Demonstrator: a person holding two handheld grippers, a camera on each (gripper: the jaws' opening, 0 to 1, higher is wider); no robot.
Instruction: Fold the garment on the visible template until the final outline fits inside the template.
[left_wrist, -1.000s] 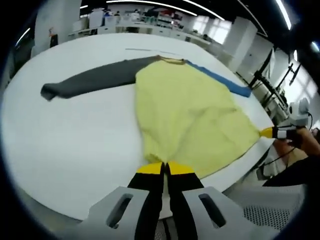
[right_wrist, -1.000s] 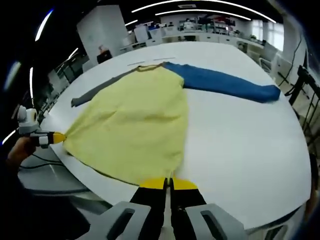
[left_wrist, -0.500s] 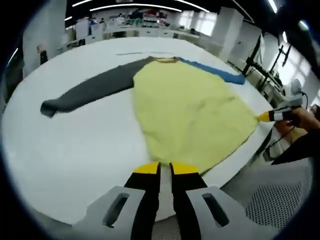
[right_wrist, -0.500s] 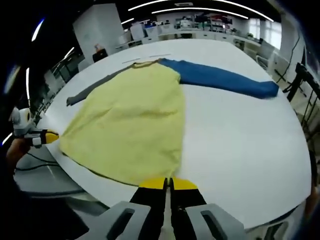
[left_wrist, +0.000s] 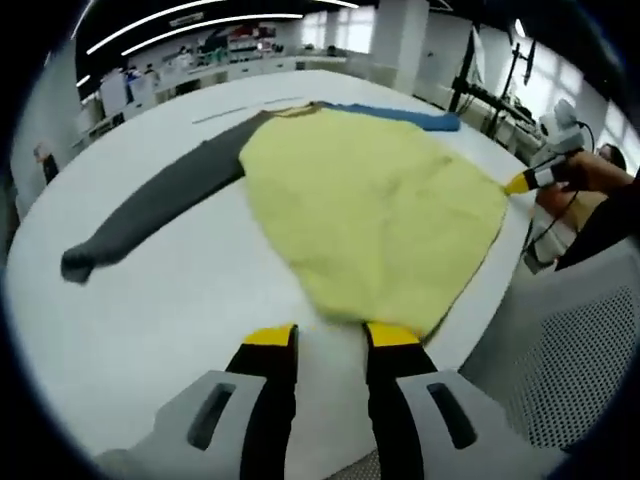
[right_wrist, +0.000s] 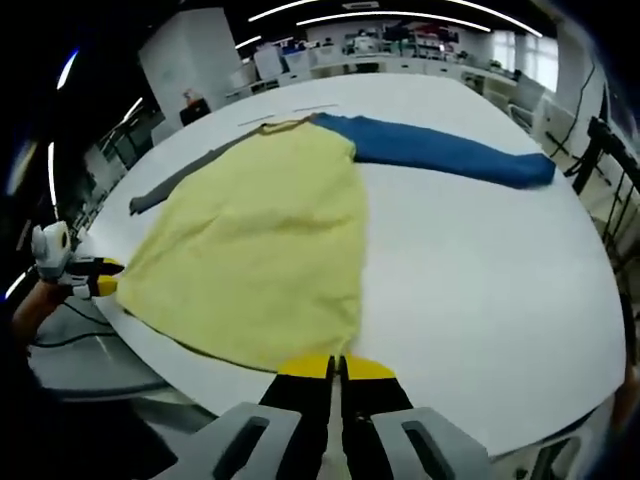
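Yellow garment (left_wrist: 370, 215), gray and blue sleeves spread, flat on table.

A large white table (left_wrist: 150, 300) was seen under bright strip ceiling lights (right_wrist: 400, 15), cluttered workbenches (right_wrist: 400, 45) were ranged along the far wall, a grey mesh chair (left_wrist: 570, 370) was placed just beside the table edge, dark metal stands (left_wrist: 480, 70) were set near the windows.

Left gripper view: from the garment's (left_wrist: 370, 215) hem corner, low, facing up the table (left_wrist: 150, 310).
Right gripper view: from the opposite hem corner, facing likewise.
Shared: garment (right_wrist: 260, 240), table (right_wrist: 480, 290).
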